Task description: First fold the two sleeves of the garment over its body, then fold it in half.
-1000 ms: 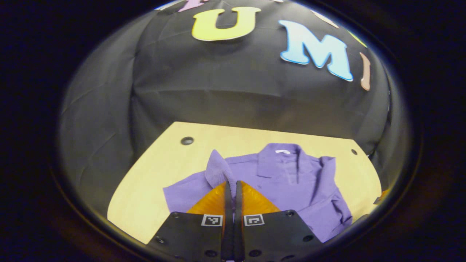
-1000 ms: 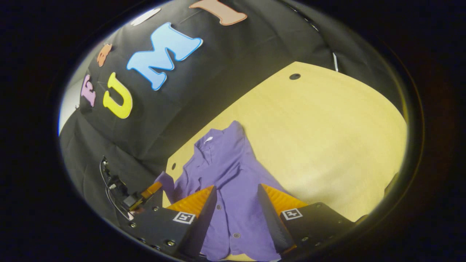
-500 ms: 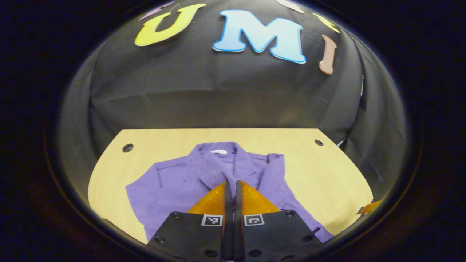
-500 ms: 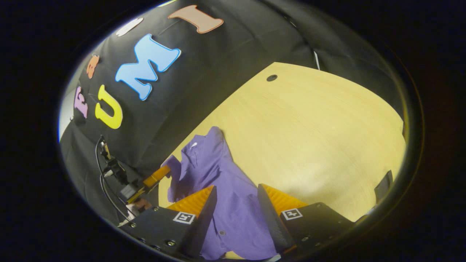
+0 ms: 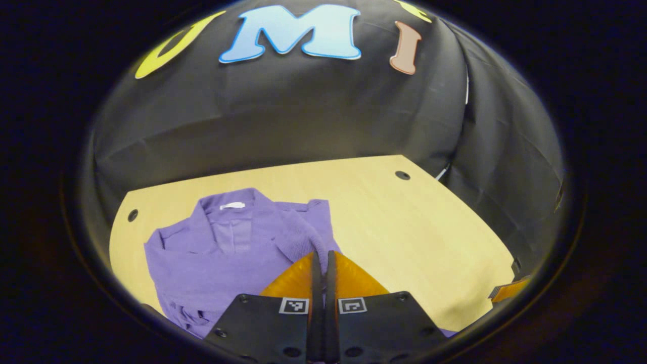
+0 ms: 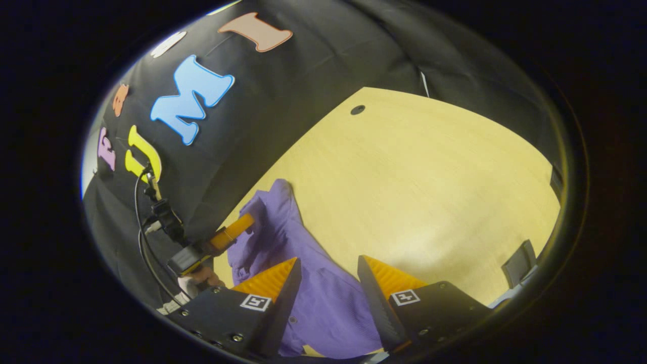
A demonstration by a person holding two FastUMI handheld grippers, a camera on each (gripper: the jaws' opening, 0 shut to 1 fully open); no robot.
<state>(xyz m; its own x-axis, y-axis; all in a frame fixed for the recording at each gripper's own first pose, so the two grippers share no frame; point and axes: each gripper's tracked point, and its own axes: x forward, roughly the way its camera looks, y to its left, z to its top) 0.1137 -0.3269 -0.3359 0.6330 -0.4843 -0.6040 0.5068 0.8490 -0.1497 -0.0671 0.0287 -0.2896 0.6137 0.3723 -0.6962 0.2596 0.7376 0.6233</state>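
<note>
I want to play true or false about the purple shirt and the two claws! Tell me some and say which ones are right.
1. The purple collared shirt lies on a light wooden table. True.
2. The left claw is wide open. False: its fingers are pressed together, pinching a fold of the shirt's cloth.
3. The right claw is open, with purple cloth seen between its fingers. True.
4. The shirt is green. False: it is purple.
5. A person's hand holds the left claw. True.
</note>
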